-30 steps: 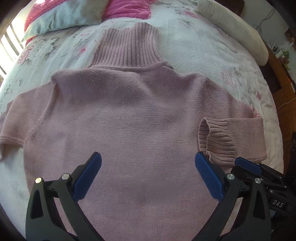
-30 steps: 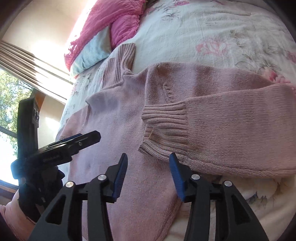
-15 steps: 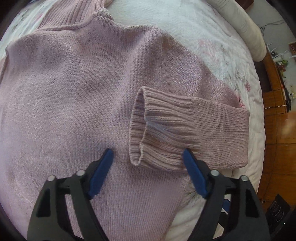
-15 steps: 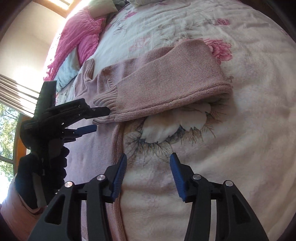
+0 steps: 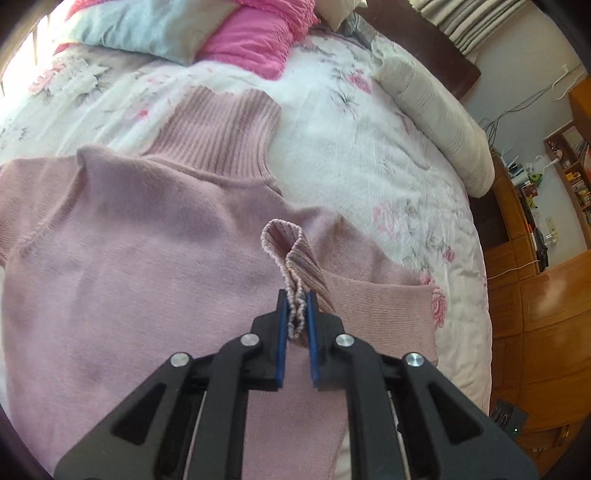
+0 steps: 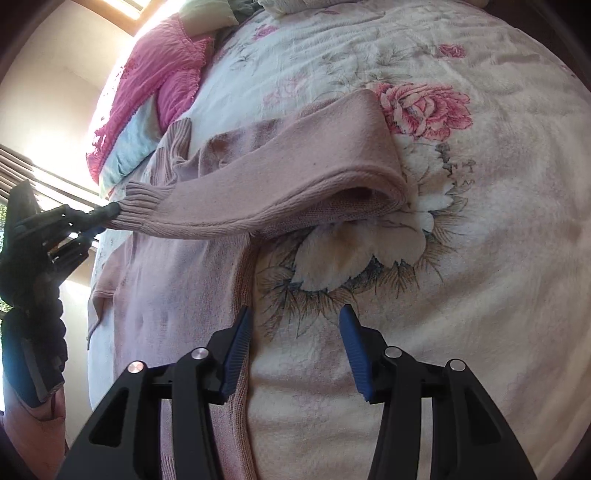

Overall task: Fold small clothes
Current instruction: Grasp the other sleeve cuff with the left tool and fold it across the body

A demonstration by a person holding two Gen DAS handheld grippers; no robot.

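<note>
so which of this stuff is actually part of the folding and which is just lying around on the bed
In the job: pink turtleneck sweater; its ribbed cuff, pinched by the left gripper; right gripper, open.

Lying about: pink pillow; light blue pillow; cream bolster; floral bedspread.

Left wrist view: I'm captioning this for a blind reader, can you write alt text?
The left tool is shut on the ribbed cuff of a pink turtleneck sweater, lifting it above the sweater's body. The sweater lies spread on a floral bedspread, with pink and pale blue pillows beyond.
</note>
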